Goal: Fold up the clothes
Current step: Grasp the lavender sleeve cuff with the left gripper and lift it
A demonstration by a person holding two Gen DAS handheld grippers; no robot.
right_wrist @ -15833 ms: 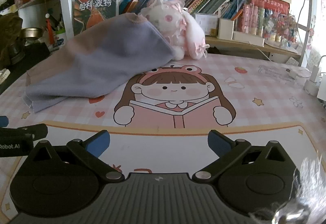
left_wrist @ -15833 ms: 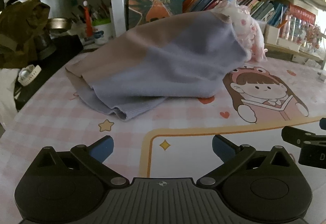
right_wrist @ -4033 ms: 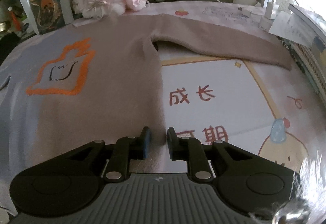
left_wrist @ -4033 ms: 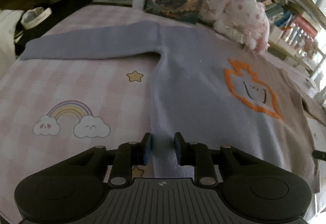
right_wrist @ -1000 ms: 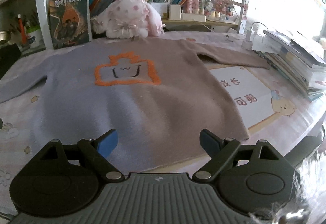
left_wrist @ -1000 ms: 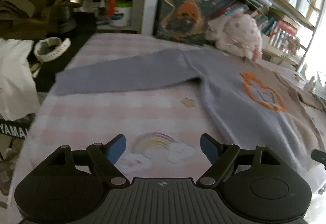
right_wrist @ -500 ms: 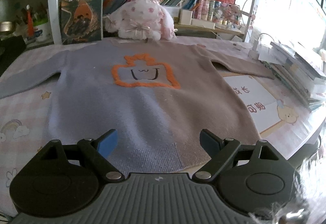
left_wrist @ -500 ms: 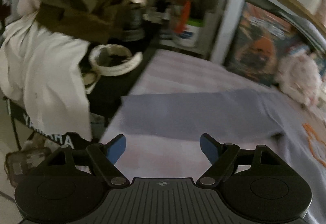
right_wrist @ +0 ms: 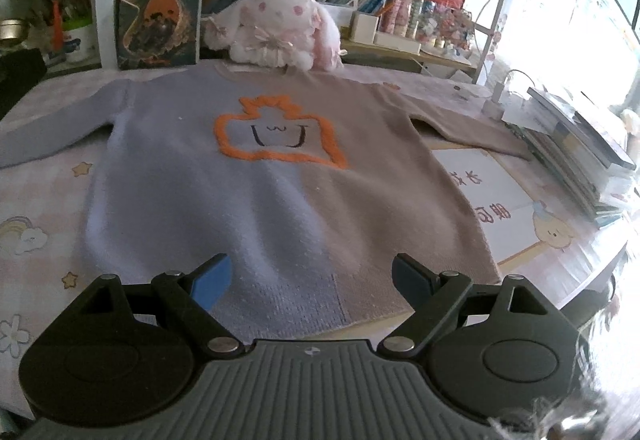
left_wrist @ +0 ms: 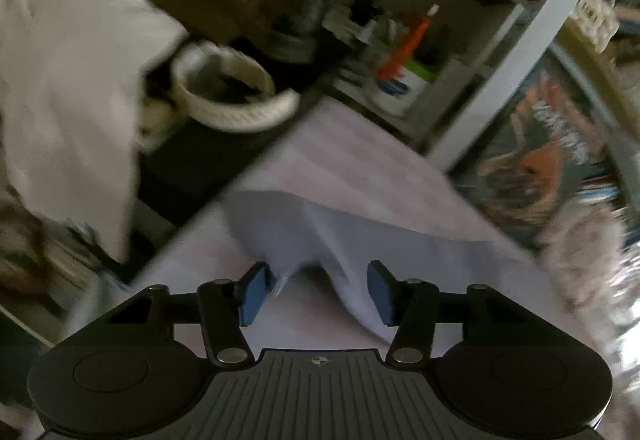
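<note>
A lilac and tan sweater (right_wrist: 260,192) with an orange outline motif lies flat, face up, on the pink checked table mat (right_wrist: 36,208). Its lilac left sleeve (left_wrist: 360,236) reaches to the table's left edge. My left gripper (left_wrist: 316,294) is open, its blue pads on either side of the sleeve's cuff end, which is bunched up between them. My right gripper (right_wrist: 310,280) is open and empty, just above the sweater's bottom hem. The tan right sleeve (right_wrist: 472,128) lies stretched to the right.
A pink plush rabbit (right_wrist: 280,32) and a standing book (right_wrist: 160,4) are behind the collar. A stack of books (right_wrist: 580,152) lies at the right edge. White cloth (left_wrist: 68,80) and a white headband (left_wrist: 228,96) lie beyond the table's left edge.
My left gripper has swung left and down to the lilac sleeve's cuff, its pads narrowed around it. My right gripper has edged closer over the hem.
</note>
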